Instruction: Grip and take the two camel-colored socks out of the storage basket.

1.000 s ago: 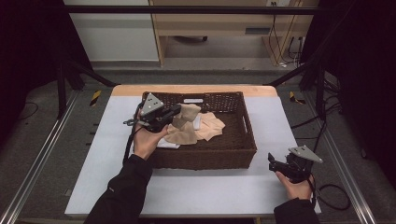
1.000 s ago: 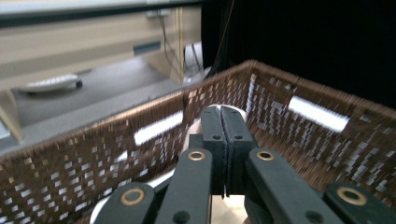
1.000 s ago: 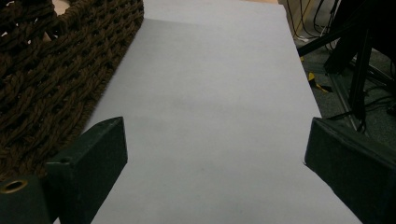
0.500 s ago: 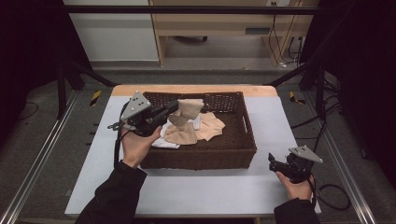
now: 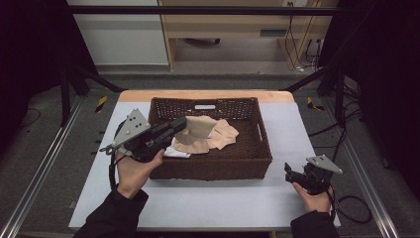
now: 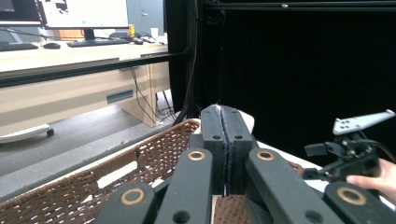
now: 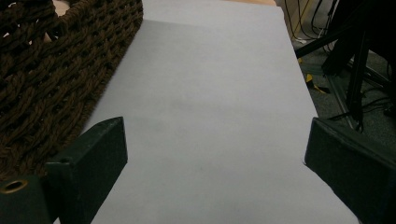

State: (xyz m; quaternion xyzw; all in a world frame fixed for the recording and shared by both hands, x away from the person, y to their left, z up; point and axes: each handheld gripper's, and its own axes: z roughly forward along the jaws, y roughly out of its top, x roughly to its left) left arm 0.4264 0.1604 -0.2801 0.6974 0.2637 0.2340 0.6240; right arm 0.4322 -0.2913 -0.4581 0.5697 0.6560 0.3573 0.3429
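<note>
Gripping a fold of the beige cloth (image 5: 200, 134), your left gripper (image 5: 181, 123) has its jaws pressed together, with the cloth's edge pinched at their tips above the left half of the basket (image 5: 213, 168). In the left gripper view the two jaws meet flat against each other, and a thin line of fabric runs down the seam between them; a pale bit of the cloth (image 6: 247, 120) peeks out behind their tops.

The rest of the cloth drapes down from the tips into the basket, and a lighter lobe spreads toward the basket's middle. A white piece (image 5: 176, 152) lies under it, against the near left wall.

The basket is dark brown wicker, rectangular, sitting toward the far side of the white table top (image 5: 223, 203). A small white label (image 5: 205, 106) shows on its far inner wall.

Your left hand (image 5: 132, 171) holds the gripper's body just outside the basket's left wall, and the gripper points to the right over the rim.

Your right gripper (image 5: 289, 172) rests at the table's near right corner, well apart from the basket. Its jaws stand wide with only bare table (image 7: 210, 116) between them; the basket's woven wall (image 7: 51, 70) shows at the left of that view.
</note>
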